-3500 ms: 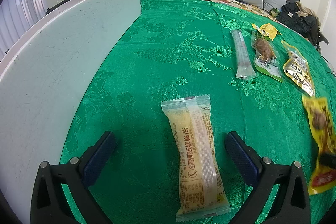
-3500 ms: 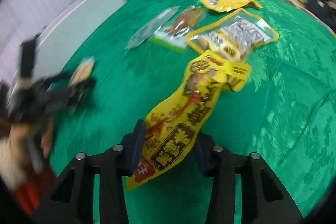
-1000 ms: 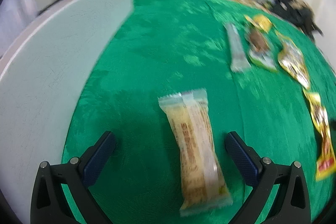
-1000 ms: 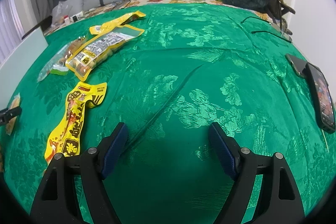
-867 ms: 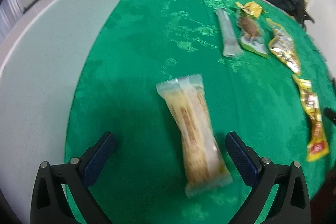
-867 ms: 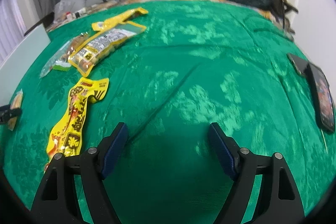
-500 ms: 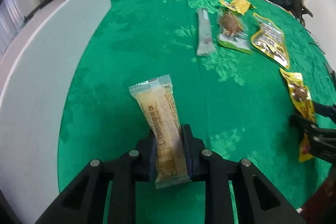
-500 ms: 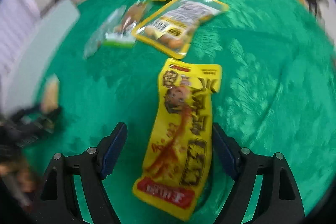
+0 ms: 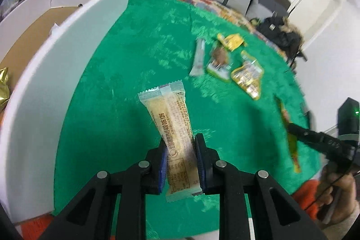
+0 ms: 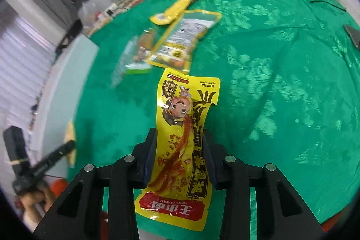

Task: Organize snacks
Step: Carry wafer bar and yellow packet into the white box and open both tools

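**Crinkly wrappers, one in each grip**

Left wrist: my left gripper [image 9: 180,150] clamps one long, pale, crimp-ended cake bar [image 9: 173,132] above glossy green brocade [image 9: 139,37]; four packets lie beyond.

Right wrist: my right gripper [image 10: 180,150], jaws just closed, pinches one shiny yellow pouch [image 10: 182,141], lifted off the cloth.

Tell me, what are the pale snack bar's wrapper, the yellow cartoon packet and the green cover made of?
Pale snack bar wrapper: probably thin clear plastic film; crimped zigzag end, filling showing through.
Yellow cartoon packet: likely glossy printed plastic or foil laminate; shiny glare, bends limply.
Green cover: looks like woven satin-like fabric; raised floral pattern catching light, soft creases.
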`<state>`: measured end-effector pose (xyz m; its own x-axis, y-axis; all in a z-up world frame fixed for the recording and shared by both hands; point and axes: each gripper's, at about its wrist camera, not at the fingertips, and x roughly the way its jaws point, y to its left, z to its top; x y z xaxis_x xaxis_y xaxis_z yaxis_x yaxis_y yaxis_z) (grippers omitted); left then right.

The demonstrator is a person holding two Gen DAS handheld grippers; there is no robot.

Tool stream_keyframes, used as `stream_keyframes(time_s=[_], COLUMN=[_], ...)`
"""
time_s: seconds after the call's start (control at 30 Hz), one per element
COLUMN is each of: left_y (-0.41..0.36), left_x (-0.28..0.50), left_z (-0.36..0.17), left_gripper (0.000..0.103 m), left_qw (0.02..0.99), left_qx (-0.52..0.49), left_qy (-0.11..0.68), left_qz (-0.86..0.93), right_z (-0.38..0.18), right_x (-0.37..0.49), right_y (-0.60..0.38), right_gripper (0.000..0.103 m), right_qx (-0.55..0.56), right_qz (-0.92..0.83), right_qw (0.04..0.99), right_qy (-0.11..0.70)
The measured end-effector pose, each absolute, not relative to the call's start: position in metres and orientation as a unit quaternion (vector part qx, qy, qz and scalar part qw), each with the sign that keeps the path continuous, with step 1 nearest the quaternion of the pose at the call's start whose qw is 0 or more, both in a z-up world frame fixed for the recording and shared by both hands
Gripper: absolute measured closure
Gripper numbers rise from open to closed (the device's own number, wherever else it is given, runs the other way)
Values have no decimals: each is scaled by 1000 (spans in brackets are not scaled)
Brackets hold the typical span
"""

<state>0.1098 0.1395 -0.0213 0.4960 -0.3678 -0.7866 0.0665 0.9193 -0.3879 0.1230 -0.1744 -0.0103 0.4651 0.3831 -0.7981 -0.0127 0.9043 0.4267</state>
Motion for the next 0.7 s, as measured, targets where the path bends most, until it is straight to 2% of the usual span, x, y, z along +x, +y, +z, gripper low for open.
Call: stream_keyframes(time_s=[0.17, 0.3, 0.43, 0.6, 0.63, 0.67, 0.7], left_y=[177, 236, 302, 366, 376, 384, 388], left_x=[99, 92, 90, 85, 85, 84, 82], left_z=[26, 58, 65, 47, 41, 34, 27], left_gripper=[81, 81, 81, 80, 71, 52, 40], left_qw=[868, 885, 895, 889, 884, 878, 875], left_qx=[-184, -204, -196, -180, -175, -172, -170], left_qy=[443, 410, 401, 412, 419, 428, 432], left_qz=[-128, -89, -9, 87, 109, 126, 139], right_z=[31, 75, 118, 129, 125, 118, 112], right_x=[132, 138, 141, 144, 145, 147, 150], right_y=[-97, -16, 80, 173, 192, 205, 216], right_gripper=[62, 62, 60, 58, 52, 49, 42], right_qx=[165, 141, 103, 56, 54, 53, 54], right_qz=[198, 281, 362, 404, 409, 408, 406], right_qw=[837, 835, 826, 818, 814, 811, 808], right_qy=[483, 451, 420, 407, 410, 416, 424])
